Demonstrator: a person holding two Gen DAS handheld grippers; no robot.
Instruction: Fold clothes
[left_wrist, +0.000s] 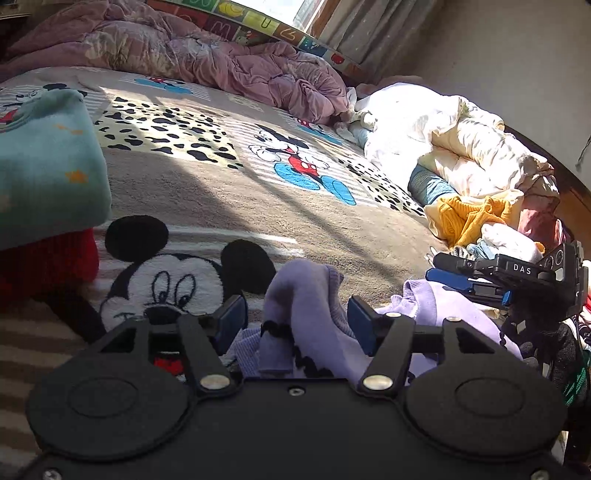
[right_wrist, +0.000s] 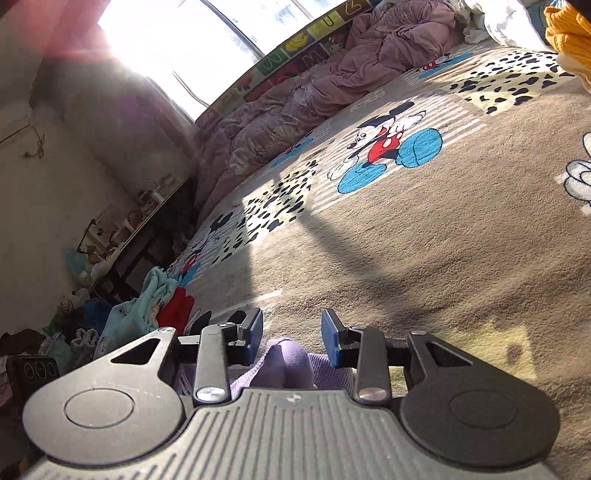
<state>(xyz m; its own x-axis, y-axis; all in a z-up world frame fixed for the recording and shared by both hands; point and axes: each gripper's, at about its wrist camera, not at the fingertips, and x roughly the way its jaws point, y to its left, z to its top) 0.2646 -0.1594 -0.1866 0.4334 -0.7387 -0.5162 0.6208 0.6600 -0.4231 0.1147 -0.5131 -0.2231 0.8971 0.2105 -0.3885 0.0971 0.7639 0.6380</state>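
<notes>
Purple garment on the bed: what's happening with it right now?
A person is folding clothes on a cartoon blanket with two handheld tools. The purple garment lies bunched between the open jaws of the left tool; the pads stand clear of it. The right tool is also open, with a fold of the same fabric under its gap. Neither grips it. A pile of unfolded clothes waits to the right.

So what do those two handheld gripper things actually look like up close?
The left gripper is matte black: two round discs, flat link bars with silver screws, and blue pads on its fingers. The right gripper has the same build, with a ribbed grey plate at its base. Seen from the left wrist camera, its boxy black side carries white "DAS" lettering.
</notes>
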